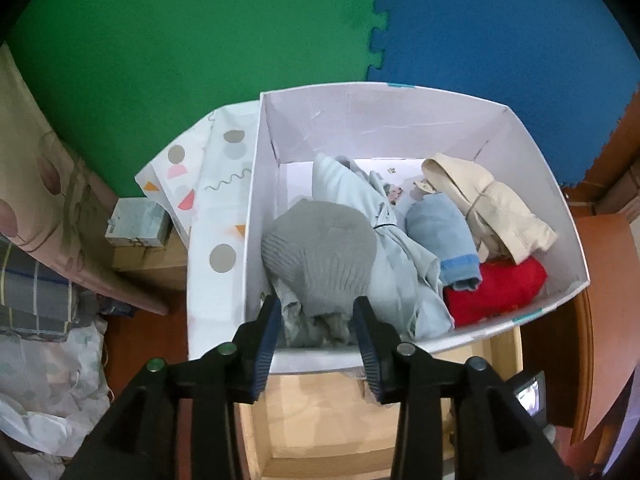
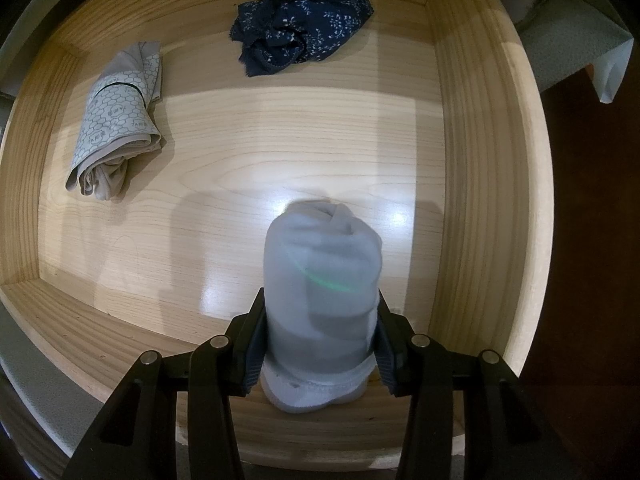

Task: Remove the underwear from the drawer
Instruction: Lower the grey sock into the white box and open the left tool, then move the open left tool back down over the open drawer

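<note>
Right gripper (image 2: 320,336) clamps pale blue rolled underwear (image 2: 322,280) above the wooden drawer (image 2: 472,168) floor; left gripper (image 1: 318,320) gapes empty over white box (image 1: 252,200).

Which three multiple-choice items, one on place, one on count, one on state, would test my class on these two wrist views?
1. Where does the navy floral underwear lie?
A. far end of the wooden drawer
B. in the white box
C. on the green mat

2. How many rolled or bunched pieces lie loose on the drawer floor?
A. one
B. two
C. four

3. What is the right gripper doing?
A. hanging open
B. shut on the pale grey roll
C. pushing the drawer wall

Answers: 1 A, it lies by the far wall. 2 B, the navy piece and the hexagon-print roll. 3 B, both fingers press the roll's sides.
</note>
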Demonstrator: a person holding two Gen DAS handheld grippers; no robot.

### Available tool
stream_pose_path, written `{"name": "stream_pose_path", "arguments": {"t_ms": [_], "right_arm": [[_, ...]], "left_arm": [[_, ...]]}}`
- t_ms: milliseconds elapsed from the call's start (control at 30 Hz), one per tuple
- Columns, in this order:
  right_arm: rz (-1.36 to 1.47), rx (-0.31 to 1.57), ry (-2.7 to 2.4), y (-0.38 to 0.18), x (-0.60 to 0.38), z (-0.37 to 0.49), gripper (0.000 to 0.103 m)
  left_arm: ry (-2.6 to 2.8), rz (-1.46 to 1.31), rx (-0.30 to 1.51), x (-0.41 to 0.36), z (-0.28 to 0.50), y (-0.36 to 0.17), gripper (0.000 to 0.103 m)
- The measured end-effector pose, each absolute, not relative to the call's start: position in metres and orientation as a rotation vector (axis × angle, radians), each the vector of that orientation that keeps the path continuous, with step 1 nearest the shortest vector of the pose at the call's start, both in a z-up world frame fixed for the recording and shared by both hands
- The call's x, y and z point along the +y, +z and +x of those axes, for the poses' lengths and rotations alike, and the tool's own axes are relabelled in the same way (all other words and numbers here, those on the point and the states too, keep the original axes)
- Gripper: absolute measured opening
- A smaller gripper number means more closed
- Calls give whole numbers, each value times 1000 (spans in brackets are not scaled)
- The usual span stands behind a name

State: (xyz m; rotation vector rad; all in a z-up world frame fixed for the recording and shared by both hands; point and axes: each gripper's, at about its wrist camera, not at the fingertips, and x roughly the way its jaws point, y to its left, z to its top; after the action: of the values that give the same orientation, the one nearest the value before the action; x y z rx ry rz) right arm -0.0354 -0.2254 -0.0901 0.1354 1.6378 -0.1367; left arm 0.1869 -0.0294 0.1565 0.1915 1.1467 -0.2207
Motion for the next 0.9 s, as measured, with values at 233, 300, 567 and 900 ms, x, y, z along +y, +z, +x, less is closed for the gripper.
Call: {"name": "stream_pose_path", "arguments": {"t_ms": [233,300,567,900], "right_arm": [[132,1639,-137,-90,-225,-35,43],[132,1639,-139,-91,-226,-34,43],[127,1639,-145,-91,-227,-36,43],[124,1639,-158,-89,-221,-37,42]], "left_arm": [[-244,206,1116,-16,162,177,38],[-248,209,1108,-10,155,181,38],[-215,229,1101,29,118,177,39],[-149,158,1219,77,86,102,39]]}}
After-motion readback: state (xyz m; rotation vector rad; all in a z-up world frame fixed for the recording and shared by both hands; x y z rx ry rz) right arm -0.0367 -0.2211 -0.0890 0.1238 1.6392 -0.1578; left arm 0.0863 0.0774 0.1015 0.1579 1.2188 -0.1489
